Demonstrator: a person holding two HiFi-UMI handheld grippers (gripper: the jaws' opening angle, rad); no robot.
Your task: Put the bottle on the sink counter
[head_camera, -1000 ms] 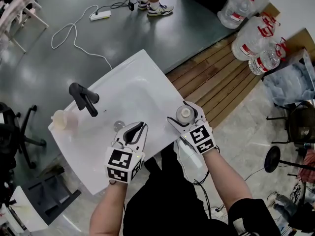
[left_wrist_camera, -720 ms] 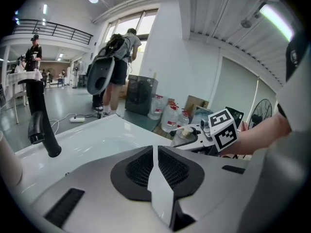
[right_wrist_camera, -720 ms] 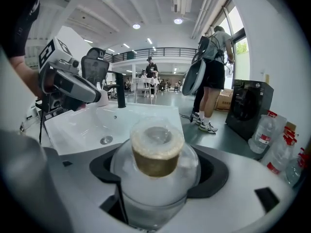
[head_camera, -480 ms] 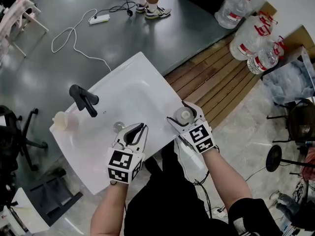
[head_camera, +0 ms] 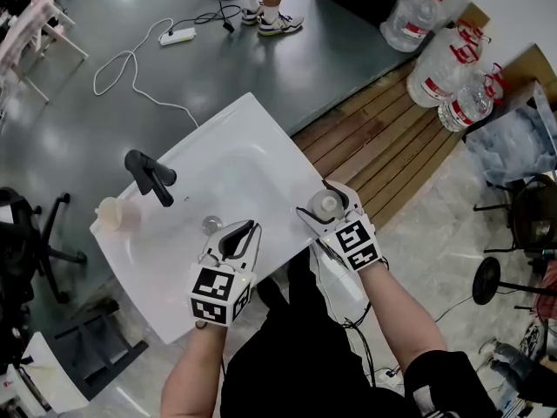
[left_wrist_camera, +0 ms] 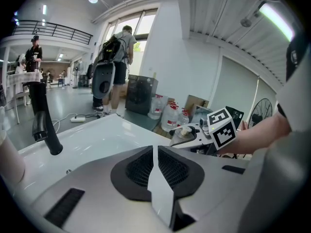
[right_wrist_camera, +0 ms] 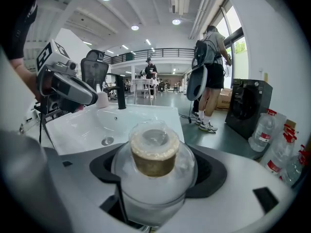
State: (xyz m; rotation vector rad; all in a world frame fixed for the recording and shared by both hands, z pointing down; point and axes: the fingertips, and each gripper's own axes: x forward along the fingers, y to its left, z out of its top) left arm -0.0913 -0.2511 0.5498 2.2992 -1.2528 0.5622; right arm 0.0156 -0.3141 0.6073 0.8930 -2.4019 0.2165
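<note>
1. The bottle (right_wrist_camera: pixel 154 164) is pinched upright between the jaws of the right gripper (head_camera: pixel 325 201), at the right edge of the white sink tabletop (head_camera: pixel 261 124)
2. Over the last 1 s almost nothing has been shifted: the bottle is held at that same edge, and whether its base is resting there cannot be told
3. The left gripper (head_camera: pixel 237 235) is kept pressed together and empty beside the drain (head_camera: pixel 210 225)
4. Placement is judged close, with setting down and release not yet done
</note>
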